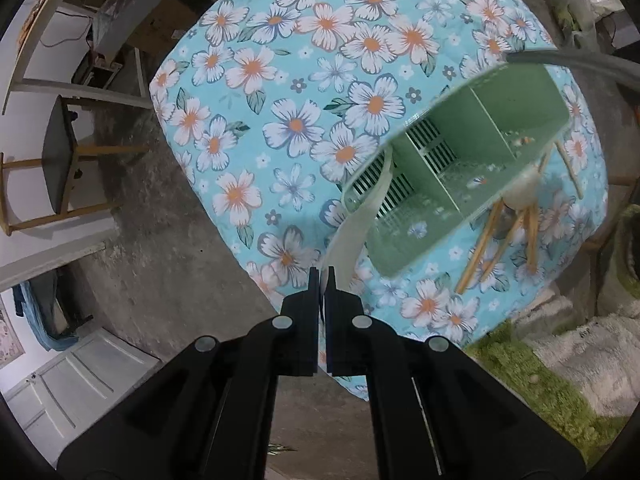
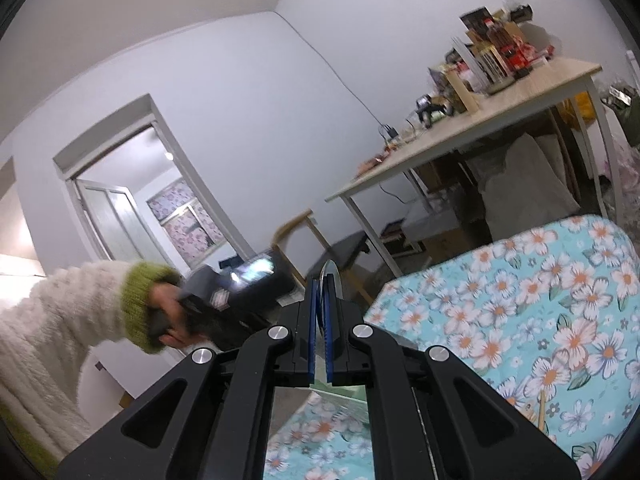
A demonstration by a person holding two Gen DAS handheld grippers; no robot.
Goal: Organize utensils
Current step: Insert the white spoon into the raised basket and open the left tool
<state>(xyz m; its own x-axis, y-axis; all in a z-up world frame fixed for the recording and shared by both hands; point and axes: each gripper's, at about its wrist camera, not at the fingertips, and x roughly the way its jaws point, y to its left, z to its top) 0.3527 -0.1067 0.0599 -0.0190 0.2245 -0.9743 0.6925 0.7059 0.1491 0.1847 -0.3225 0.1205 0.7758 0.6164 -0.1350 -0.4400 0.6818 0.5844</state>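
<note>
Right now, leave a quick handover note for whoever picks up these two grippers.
Left gripper: shut on a pale flat utensil, its far end over the green organizer's end compartment.
Right gripper: shut on a thin metal utensil, held in the air.
Wooden chopsticks lie on the floral cloth beside the organizer.
Left: seat both held utensils, then the chopsticks.

A lived-in room of a home. Beside the floral tablecloth (image 1: 280, 80) stand a cluttered wooden desk (image 2: 500, 116), a chair (image 1: 60, 160) and an open doorway (image 2: 136, 200).
</note>
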